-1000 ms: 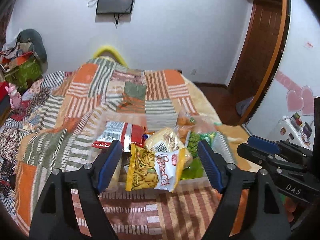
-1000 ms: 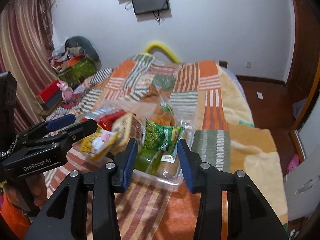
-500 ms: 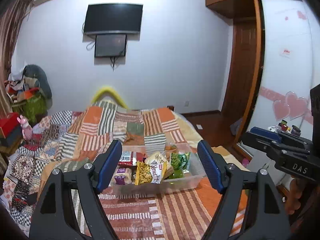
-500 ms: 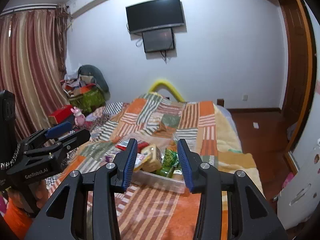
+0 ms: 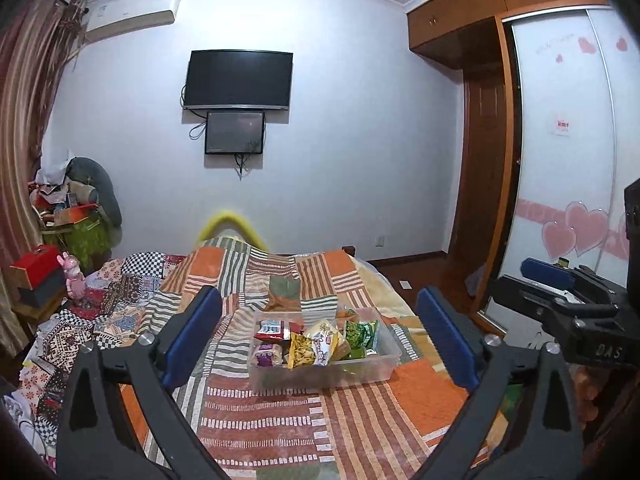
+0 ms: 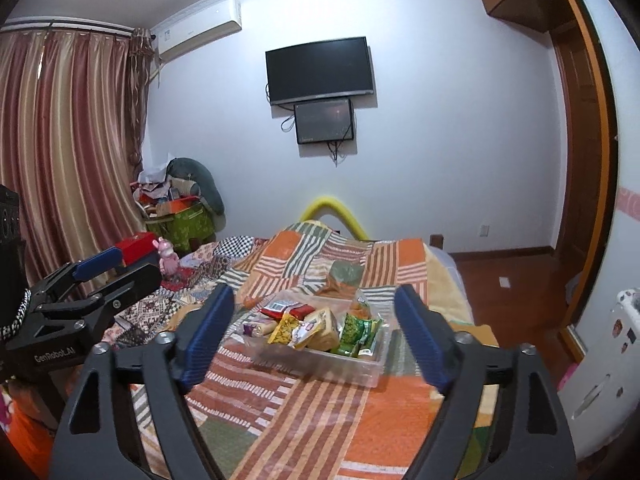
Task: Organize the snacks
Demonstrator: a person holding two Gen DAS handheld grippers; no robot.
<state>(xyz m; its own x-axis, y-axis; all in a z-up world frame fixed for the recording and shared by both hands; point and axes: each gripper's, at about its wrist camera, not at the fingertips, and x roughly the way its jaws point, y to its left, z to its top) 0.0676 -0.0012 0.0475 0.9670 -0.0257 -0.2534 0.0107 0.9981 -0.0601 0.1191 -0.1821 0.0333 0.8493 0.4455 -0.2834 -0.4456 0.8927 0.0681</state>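
A clear plastic bin [image 5: 386, 364] sits on the patchwork bed, filled with several snack packets: a red one [image 5: 276, 329], a yellow chip bag [image 5: 305, 350] and a green pea bag [image 5: 362, 333]. The bin also shows in the right wrist view [image 6: 356, 372]. My left gripper [image 5: 320, 336] is open and empty, held well back from the bin. My right gripper [image 6: 316, 336] is open and empty, also held back from it. Each gripper shows in the other's view, the right one [image 5: 560, 296] and the left one [image 6: 100, 280].
The patchwork bedspread [image 5: 280, 420] covers the bed. A cluttered pile [image 6: 180, 208] and a red box [image 5: 38, 266] stand at the left, by the curtains [image 6: 68, 152]. A TV [image 5: 238, 80] hangs on the far wall. A wardrobe [image 5: 560, 160] is on the right.
Both grippers have pulled back and up from the bin, so it now looks small and far. The right gripper's jaws have opened wider. The snacks stay in the bin.
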